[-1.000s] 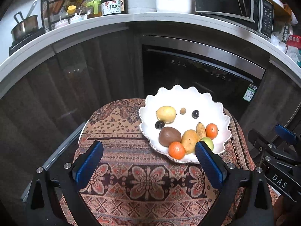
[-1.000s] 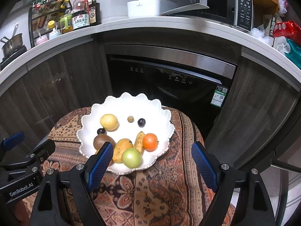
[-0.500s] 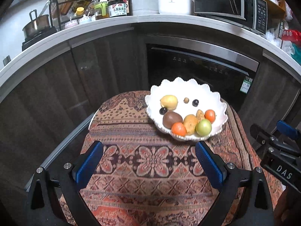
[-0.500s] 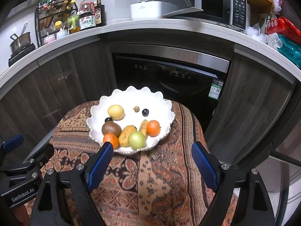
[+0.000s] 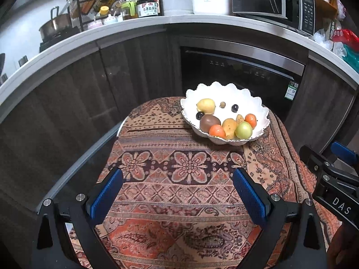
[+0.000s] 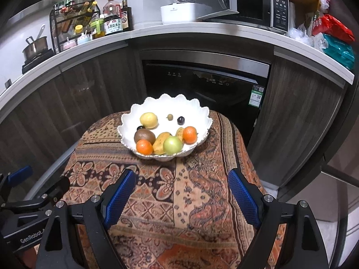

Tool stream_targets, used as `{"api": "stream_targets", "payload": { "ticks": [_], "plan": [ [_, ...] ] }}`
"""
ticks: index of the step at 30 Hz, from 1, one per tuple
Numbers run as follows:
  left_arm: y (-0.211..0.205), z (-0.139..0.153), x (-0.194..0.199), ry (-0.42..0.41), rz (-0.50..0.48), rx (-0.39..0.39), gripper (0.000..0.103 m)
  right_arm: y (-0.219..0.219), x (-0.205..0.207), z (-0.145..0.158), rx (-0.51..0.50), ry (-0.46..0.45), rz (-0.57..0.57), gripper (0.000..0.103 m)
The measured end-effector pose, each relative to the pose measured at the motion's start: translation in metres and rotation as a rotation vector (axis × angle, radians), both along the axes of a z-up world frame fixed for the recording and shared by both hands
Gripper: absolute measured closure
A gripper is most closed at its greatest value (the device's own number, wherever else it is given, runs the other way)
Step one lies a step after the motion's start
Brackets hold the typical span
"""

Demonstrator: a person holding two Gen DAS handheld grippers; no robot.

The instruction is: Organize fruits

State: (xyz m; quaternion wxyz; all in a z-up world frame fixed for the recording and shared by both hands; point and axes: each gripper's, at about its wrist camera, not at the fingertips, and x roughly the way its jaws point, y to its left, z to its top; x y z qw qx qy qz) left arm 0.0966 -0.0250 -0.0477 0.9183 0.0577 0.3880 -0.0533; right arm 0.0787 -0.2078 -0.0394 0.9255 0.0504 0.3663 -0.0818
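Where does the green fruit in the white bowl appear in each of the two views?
Left wrist view: green fruit right of centre, at white bowl's near rim.
Right wrist view: near centre, at the near rim.
Shared landmark: brown kiwi.

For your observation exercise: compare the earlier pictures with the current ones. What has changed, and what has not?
Both grippers, left gripper and right gripper, have pulled back from the white bowl, open and empty. The fruit in the bowl lies as before on the patterned cloth.
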Motion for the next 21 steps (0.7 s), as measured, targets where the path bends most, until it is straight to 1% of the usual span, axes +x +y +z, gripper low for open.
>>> {"api": "stream_targets", "payload": {
  "ticks": [9, 21],
  "plan": [
    [0.0025, -0.0004, -0.0063, 0.006, 0.001, -0.008, 0.003, 0.0024, -0.0081, 0.0007, 0.008, -0.001, 0.012, 0.017],
    [0.0011, 0.0020, -0.0072, 0.004, 0.000, -0.010, 0.004, 0.0018, -0.0083, 0.0021, 0.006, -0.003, 0.006, 0.017]
  ]
}}
